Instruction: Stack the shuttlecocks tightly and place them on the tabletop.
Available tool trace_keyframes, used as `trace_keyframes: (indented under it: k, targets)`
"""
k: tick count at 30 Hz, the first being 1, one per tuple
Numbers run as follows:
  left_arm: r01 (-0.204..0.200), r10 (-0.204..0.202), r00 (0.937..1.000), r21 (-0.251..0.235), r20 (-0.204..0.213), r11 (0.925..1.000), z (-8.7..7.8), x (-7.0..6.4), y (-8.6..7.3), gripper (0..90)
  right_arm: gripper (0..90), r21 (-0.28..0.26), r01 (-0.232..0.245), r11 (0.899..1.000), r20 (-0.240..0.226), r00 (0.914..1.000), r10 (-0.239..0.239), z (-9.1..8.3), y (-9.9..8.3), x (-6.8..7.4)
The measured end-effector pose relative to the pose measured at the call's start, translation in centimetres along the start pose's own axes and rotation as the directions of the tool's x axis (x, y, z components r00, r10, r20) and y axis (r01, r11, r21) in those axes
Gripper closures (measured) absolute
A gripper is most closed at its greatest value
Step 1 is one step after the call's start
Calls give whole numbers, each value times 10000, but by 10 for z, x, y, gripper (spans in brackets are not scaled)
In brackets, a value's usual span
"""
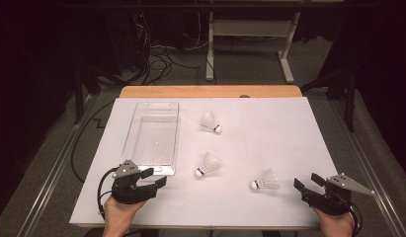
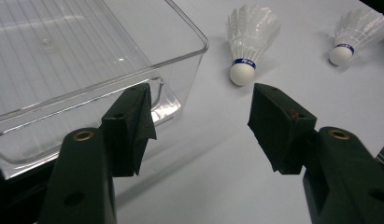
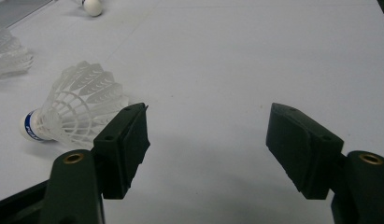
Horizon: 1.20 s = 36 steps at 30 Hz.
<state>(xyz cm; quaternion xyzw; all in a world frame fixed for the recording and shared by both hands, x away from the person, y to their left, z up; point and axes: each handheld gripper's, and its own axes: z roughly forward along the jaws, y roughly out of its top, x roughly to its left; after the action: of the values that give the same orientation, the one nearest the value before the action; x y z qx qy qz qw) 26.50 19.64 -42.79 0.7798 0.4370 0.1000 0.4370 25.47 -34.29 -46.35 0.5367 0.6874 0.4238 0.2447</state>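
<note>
Three white shuttlecocks lie on the white table sheet (image 1: pixel 284 133): one at the back (image 1: pixel 210 122), one in the middle (image 1: pixel 207 164), one at the front right (image 1: pixel 265 180). An empty clear plastic tray (image 1: pixel 153 138) stands at the left. My left gripper (image 1: pixel 154 177) is open just in front of the tray's near right corner (image 2: pixel 189 60), with the middle shuttlecock (image 2: pixel 248 42) ahead of its jaws (image 2: pixel 201 126). My right gripper (image 1: pixel 307 181) is open, a little to the right of the front shuttlecock (image 3: pixel 77 107), and nothing sits between its jaws (image 3: pixel 208 144).
A wooden table edge (image 1: pixel 210 91) shows behind the sheet. Metal rails (image 1: pixel 57 168) run along both sides of the table. Cables and a white desk frame (image 1: pixel 250 44) are on the floor beyond. Bare sheet lies between the shuttlecocks and the right edge.
</note>
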Motion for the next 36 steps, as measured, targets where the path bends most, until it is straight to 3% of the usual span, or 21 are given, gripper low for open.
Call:
trace_keyframes:
  k: [10,36]
  targets:
    - [-16,14,9999,99,131,9999,7,-6,7,396,306,30,45,10000,24,10000,-45,1,0,0]
    - [-526,508,9976,382,476,9979,28,-27,33,390,308,140,146,9998,-13,9999,-146,1,0,2]
